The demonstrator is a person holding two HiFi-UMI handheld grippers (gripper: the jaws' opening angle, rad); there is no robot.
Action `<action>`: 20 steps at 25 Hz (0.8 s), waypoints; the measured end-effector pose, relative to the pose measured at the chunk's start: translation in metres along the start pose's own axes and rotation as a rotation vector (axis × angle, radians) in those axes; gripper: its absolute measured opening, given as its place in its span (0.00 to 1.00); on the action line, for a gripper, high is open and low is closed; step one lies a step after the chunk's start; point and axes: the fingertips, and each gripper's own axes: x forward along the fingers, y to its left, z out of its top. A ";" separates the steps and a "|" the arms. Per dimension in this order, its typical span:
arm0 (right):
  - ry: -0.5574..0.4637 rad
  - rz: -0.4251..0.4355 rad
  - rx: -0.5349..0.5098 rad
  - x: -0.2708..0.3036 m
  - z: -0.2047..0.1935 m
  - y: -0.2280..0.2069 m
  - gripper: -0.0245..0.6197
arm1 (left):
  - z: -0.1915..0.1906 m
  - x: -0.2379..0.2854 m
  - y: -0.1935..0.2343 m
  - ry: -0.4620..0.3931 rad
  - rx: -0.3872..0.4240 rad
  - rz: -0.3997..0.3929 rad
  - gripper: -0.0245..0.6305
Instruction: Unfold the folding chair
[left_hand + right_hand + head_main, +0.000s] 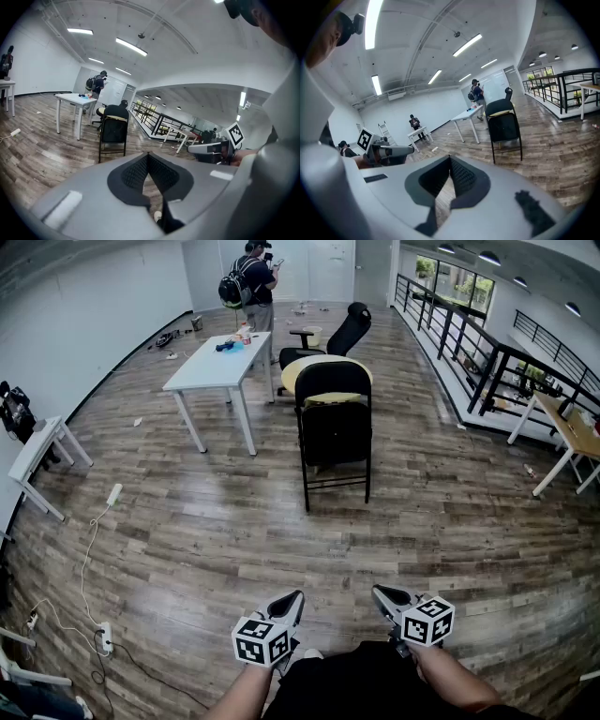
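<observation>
Head view: chair (334, 432) seen folded, well ahead; left gripper (294, 596) and right gripper (381, 592), both closed empty, should be opened before contact.

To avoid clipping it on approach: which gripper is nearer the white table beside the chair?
Left. In the head view the left gripper lies toward the camera and slightly right of the white table; the right gripper is farther right.

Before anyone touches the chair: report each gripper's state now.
Left gripper: closed, holding nothing.
Right gripper: closed, holding nothing.
</observation>
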 end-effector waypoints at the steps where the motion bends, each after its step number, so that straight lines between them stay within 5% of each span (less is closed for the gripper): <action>1: -0.004 0.003 -0.002 0.004 0.000 0.005 0.05 | -0.001 -0.006 0.004 -0.002 0.002 0.005 0.05; 20: 0.054 0.153 -0.049 0.076 -0.009 0.064 0.05 | -0.020 -0.064 0.071 -0.020 -0.056 0.157 0.05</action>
